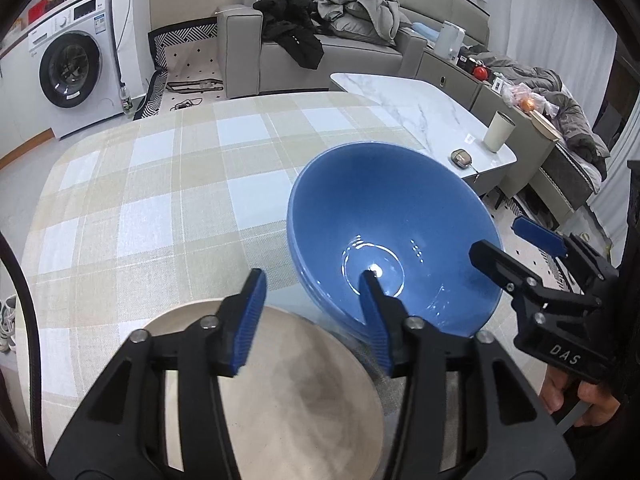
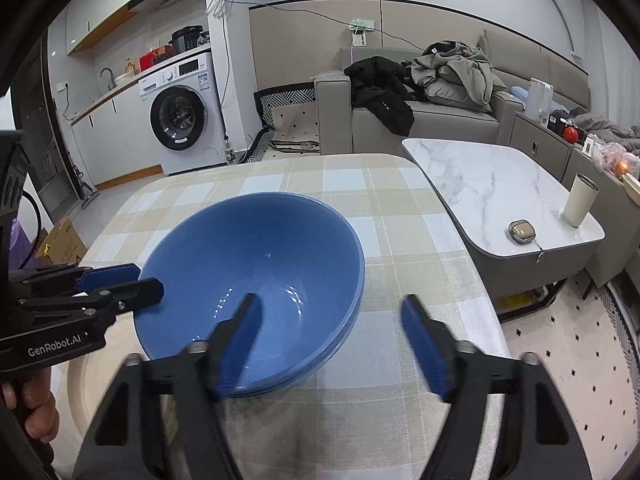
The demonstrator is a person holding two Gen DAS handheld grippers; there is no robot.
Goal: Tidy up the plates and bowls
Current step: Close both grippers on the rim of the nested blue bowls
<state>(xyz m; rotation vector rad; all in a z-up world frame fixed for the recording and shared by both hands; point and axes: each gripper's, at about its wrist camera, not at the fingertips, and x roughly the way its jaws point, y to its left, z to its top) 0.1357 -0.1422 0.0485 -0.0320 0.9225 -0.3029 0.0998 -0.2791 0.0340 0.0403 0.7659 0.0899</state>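
A stack of blue bowls (image 1: pixel 392 216) (image 2: pixel 256 248) sits on the checked tablecloth (image 1: pixel 160 200). A beige plate (image 1: pixel 288 400) (image 2: pixel 80 384) lies beside the stack on its near left side. My left gripper (image 1: pixel 312 278) (image 2: pixel 148 278) is open. It straddles the stack's left rim, with one finger inside the top bowl and one outside above the plate. My right gripper (image 2: pixel 329 301) (image 1: pixel 500 240) is open wide over the stack's right rim, with its left finger inside the bowl and its right finger above the cloth. No pad presses on the bowl.
A marble coffee table (image 2: pixel 500 184) stands close on the right, carrying a cream cup (image 2: pixel 580 200) and a small case (image 2: pixel 522 232). A grey sofa (image 2: pixel 440 116) with clothes and a washing machine (image 2: pixel 180 124) stand beyond. The far half of the cloth is bare.
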